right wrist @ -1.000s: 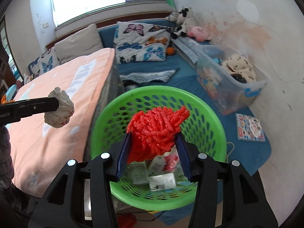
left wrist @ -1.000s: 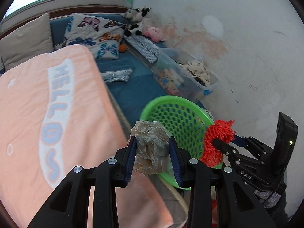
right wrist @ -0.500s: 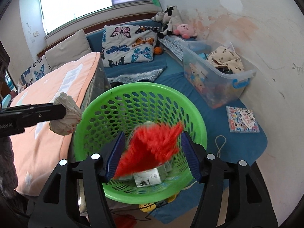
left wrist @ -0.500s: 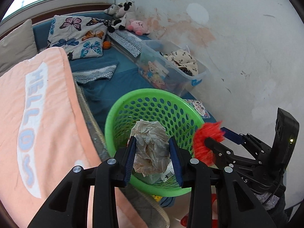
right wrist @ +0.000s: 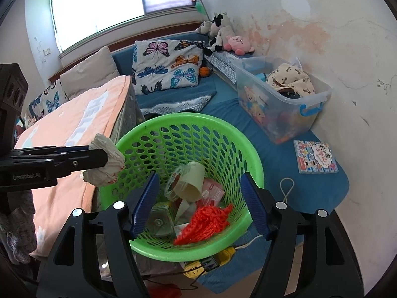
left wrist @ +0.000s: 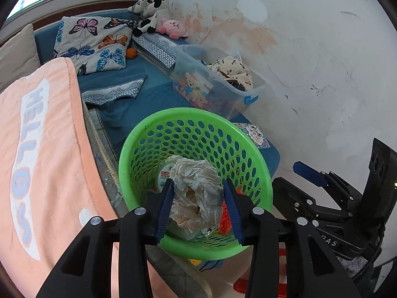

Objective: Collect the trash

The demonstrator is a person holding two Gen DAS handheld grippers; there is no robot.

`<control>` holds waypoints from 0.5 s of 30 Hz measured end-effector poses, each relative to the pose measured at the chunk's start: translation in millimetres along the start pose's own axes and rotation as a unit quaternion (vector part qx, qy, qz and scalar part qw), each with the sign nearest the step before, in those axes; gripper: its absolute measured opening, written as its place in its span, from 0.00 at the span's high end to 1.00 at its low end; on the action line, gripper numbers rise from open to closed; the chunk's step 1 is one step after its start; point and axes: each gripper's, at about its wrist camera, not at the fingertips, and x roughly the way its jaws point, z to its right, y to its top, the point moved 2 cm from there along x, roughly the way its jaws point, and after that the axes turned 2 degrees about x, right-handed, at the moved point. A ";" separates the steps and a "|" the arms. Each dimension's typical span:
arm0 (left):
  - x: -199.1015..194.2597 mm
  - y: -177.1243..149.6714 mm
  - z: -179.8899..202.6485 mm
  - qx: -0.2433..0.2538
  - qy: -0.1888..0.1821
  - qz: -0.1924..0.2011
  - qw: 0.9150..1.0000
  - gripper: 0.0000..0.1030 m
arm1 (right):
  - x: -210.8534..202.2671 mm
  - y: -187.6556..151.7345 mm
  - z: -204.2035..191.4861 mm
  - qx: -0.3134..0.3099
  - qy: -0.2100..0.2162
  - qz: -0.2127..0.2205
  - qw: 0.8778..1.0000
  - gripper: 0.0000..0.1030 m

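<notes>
A green perforated basket [right wrist: 153, 124] stands on the floor beside the bed and holds a red fuzzy piece [right wrist: 206, 219], a cup [right wrist: 191, 181] and packets. My left gripper [left wrist: 198, 198] is shut on a crumpled paper wad [left wrist: 198, 193] and holds it over the basket [left wrist: 148, 124]. In the right wrist view the wad [right wrist: 104, 159] sits at the basket's left rim. My right gripper [right wrist: 198, 193] is open and empty above the basket; it also shows at the right of the left wrist view [left wrist: 310, 173].
A bed with a peach "HELLO" blanket [left wrist: 37, 149] lies left of the basket. A clear plastic bin [right wrist: 280, 99] of toys stands by the stained wall. A picture book [right wrist: 315, 156] lies on the blue mat. Butterfly pillows [right wrist: 166, 64] and plush toys [right wrist: 223, 34] are at the back.
My right gripper opened and the red fuzzy piece dropped into the basket. My left gripper moved right with the paper wad, from over the bed to over the basket.
</notes>
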 end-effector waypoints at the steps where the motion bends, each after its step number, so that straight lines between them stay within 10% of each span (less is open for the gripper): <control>1: 0.6 0.0 1.0 0.001 -0.002 0.000 1.000 0.61 | -1.1 -0.4 0.2 0.000 0.000 0.001 1.000 0.33; 15: -6.3 -6.5 -2.0 0.013 0.019 0.005 1.000 0.35 | -8.4 -1.7 -2.5 0.009 0.009 0.007 1.000 0.32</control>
